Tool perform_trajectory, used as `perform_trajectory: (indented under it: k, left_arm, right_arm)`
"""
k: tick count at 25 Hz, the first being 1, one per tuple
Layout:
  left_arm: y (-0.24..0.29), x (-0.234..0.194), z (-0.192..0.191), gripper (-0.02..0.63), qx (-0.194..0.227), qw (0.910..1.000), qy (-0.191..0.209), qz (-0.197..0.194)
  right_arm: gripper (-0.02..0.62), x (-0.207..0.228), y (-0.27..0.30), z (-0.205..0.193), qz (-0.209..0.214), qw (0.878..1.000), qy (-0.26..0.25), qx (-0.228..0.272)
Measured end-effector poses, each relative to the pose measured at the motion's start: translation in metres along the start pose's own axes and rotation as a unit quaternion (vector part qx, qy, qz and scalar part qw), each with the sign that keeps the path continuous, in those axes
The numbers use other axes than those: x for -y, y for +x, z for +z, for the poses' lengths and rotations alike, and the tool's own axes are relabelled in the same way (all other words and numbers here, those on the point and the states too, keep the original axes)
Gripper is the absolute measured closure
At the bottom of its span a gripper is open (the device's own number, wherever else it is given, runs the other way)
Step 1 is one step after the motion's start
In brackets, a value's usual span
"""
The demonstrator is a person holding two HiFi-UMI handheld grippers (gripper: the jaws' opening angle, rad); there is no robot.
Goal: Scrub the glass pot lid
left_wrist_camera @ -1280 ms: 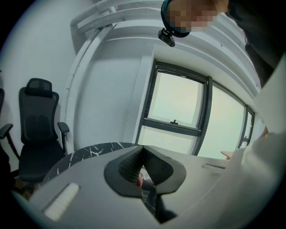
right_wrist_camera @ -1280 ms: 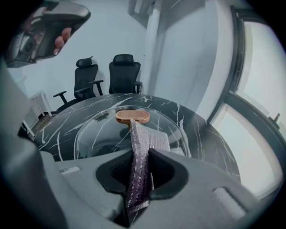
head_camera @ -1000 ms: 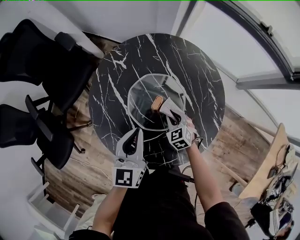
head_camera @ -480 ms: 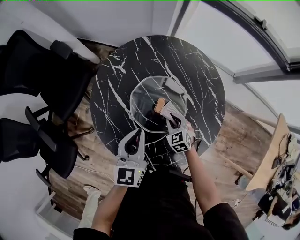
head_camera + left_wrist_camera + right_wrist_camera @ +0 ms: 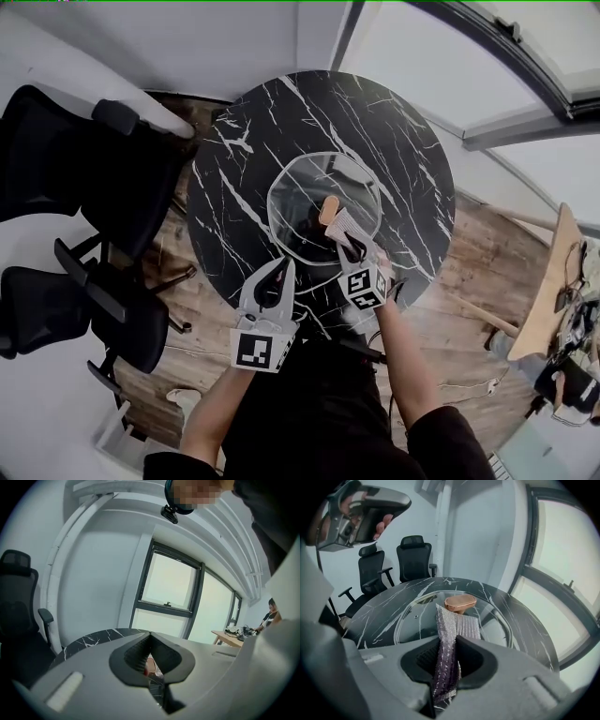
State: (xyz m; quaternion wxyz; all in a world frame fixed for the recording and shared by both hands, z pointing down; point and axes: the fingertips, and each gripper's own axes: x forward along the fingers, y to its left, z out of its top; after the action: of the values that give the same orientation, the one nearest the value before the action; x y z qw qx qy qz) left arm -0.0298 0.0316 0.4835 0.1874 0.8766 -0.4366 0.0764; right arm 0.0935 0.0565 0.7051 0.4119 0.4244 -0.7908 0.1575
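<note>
The glass pot lid (image 5: 298,192) lies flat in the middle of the round black marble table (image 5: 234,150), its copper knob (image 5: 329,207) on top. My right gripper (image 5: 351,242) is shut on a silvery scrub cloth (image 5: 340,225), whose free end rests on the glass just beside the knob. In the right gripper view the cloth (image 5: 449,634) runs from between the jaws out to the knob (image 5: 460,603) on the lid (image 5: 412,620). My left gripper (image 5: 279,270) hovers over the table's near edge, off the lid, shut with nothing in it (image 5: 150,638).
Black office chairs (image 5: 84,159) stand close to the table's left side, also seen in the right gripper view as chairs (image 5: 415,555). A wooden desk (image 5: 551,300) with clutter stands at the right. Large windows (image 5: 562,564) lie beyond the table.
The head view has shifted a little. The right gripper still holds the cloth by the knob, nudged slightly. The left gripper stays near the table's edge.
</note>
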Motion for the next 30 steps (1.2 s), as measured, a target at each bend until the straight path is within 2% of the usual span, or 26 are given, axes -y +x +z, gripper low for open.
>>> perform_trajectory:
  k: [6,16,25,30]
  left_arm:
    - [-0.007,-0.014,-0.004,0.603,-0.01,0.9998,0.01,-0.016]
    - [-0.015,-0.016,0.005,0.603,0.008,0.9998,0.008,-0.016]
    - [-0.02,-0.021,0.007,0.603,0.021,0.9998,-0.004,0.005]
    - [-0.028,-0.025,-0.001,0.603,0.007,0.9998,-0.008,0.019]
  right_arm:
    - [0.525,-0.019,0.001,0.005,0.014,1.0,0.02,0.0]
    - [0.525,-0.053,0.011,0.018,0.039,0.999,0.018,-0.012]
    - [0.526,-0.079,0.02,0.029,0.082,0.996,-0.02,-0.022]
    - [0.528,-0.109,0.023,0.03,0.117,0.992,-0.035,-0.034]
